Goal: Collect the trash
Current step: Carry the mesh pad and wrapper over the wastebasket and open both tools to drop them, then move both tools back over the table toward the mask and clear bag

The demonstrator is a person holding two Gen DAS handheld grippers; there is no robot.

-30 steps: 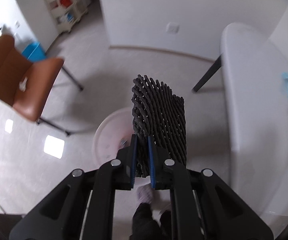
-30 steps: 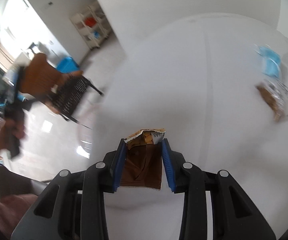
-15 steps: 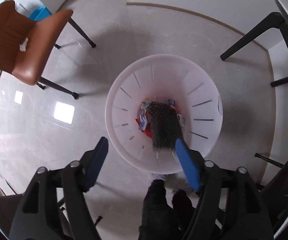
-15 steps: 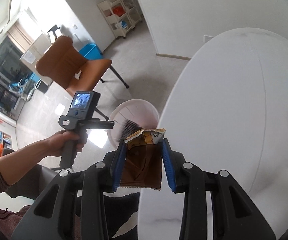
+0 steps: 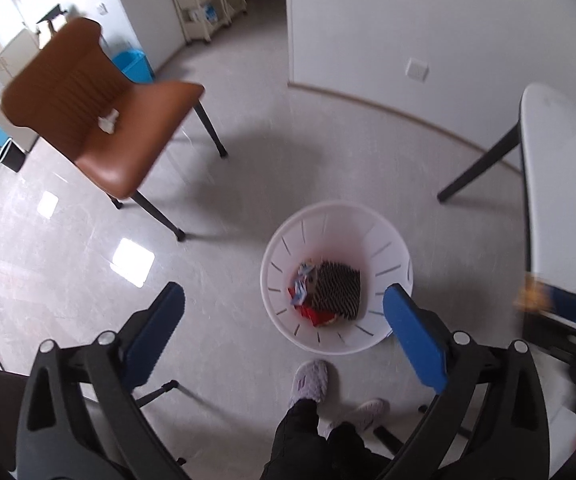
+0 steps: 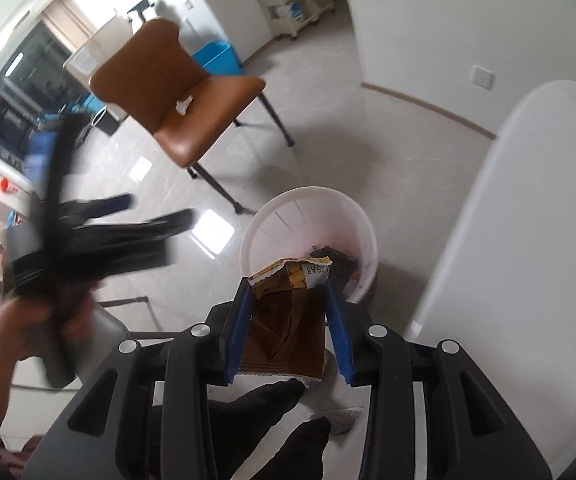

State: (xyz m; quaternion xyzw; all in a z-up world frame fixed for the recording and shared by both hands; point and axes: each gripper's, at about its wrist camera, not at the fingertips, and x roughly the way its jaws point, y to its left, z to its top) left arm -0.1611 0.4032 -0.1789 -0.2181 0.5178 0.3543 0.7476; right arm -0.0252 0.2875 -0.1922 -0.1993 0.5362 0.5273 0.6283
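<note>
A white slotted trash bin [image 5: 387,236] stands on the floor beside the table. Inside it lie a black mesh foam sleeve [image 5: 337,290] and several coloured wrappers [image 5: 303,280]. My left gripper [image 5: 284,316] is open and empty, held above the near side of the bin. My right gripper [image 6: 289,304] is shut on a brown snack wrapper [image 6: 288,320] with a torn top, held just short of the bin [image 6: 272,216]. The left gripper shows blurred in the right wrist view [image 6: 88,216].
A brown chair [image 5: 104,112] with a small white scrap on its seat stands left of the bin. The white table [image 6: 527,208] is on the right, its black leg [image 5: 475,168] near the bin. The person's feet [image 5: 307,380] are just before the bin.
The left gripper opened and dropped the black mesh sleeve into the bin, then rose away. The right gripper carried the brown wrapper off the table toward the bin.
</note>
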